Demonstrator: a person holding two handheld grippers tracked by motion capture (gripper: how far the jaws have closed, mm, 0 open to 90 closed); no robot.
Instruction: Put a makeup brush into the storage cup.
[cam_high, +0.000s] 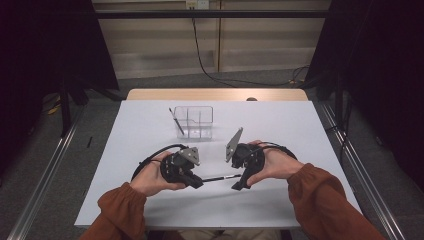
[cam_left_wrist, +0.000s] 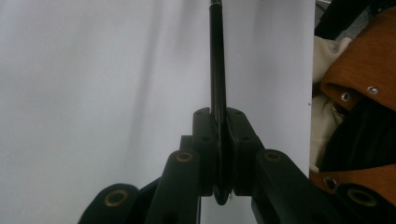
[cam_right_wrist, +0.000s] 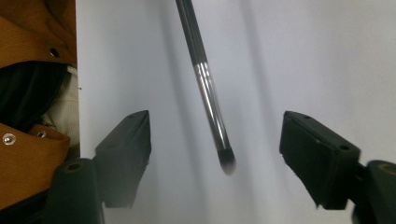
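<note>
Makeup brush (cam_high: 219, 178) hangs level just above the white surface (cam_high: 280, 125), btwn the two hand-held grippers. Left hand-held gripper (cam_left_wrist: 223, 140) is clamped tight on its black handle end. Right hand-held gripper (cam_right_wrist: 215, 154) has jaws wide apart; bristle tip sits btwn them, w/ neither pad touching. Clear organiser box (cam_high: 194, 122) stands farther back on the surface, w/ another thin brush (cam_high: 176, 121) leaning in it.

Left tongs (cam_high: 196, 182) clamped; right tongs (cam_high: 239, 185) jaws apart, facing inward.
</note>
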